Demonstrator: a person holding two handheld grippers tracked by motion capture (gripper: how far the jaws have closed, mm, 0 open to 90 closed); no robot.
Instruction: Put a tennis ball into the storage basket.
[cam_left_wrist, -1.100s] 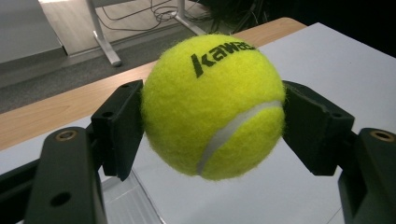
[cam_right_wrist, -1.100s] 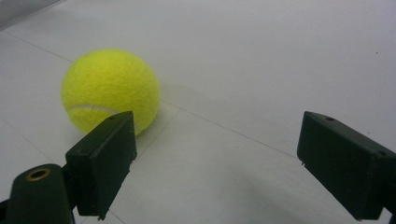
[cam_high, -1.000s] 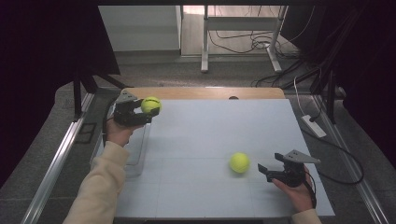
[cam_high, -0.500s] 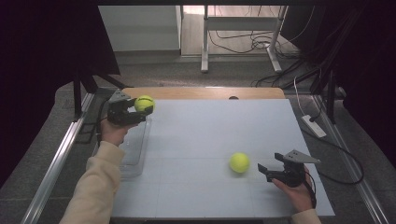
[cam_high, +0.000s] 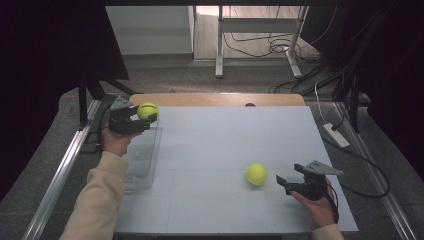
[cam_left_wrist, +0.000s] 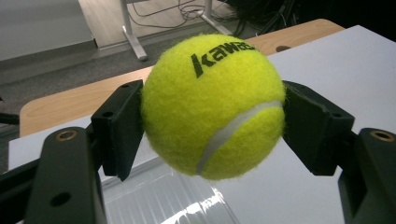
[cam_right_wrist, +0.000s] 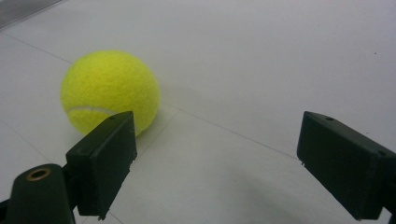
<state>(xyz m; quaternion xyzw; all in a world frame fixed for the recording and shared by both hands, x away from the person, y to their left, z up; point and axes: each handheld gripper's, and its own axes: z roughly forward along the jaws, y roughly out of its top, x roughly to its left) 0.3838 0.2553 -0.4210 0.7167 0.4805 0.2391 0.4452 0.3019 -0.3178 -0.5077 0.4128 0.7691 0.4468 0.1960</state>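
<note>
My left gripper (cam_high: 145, 116) is shut on a yellow-green tennis ball (cam_high: 147, 110) with black lettering, held in the air at the table's far left over the near end of a clear plastic bin (cam_high: 142, 165). In the left gripper view the ball (cam_left_wrist: 212, 105) sits squeezed between both black pads (cam_left_wrist: 119, 128). A second tennis ball (cam_high: 256, 174) lies on the white table at the front right. My right gripper (cam_high: 283, 183) stands open just right of that ball, low over the table. In the right gripper view the ball (cam_right_wrist: 109, 91) lies beyond the left pad (cam_right_wrist: 105, 161), outside the gap.
The white table top (cam_high: 225, 145) has a wooden strip (cam_high: 215, 100) along its far edge. Metal rails (cam_high: 60, 175) run down the left side. Cables and a power strip (cam_high: 336, 135) lie on the floor to the right.
My left gripper has carried its ball to the left, from over the table's edge to above the clear bin. The right gripper and the loose ball have stayed put.
</note>
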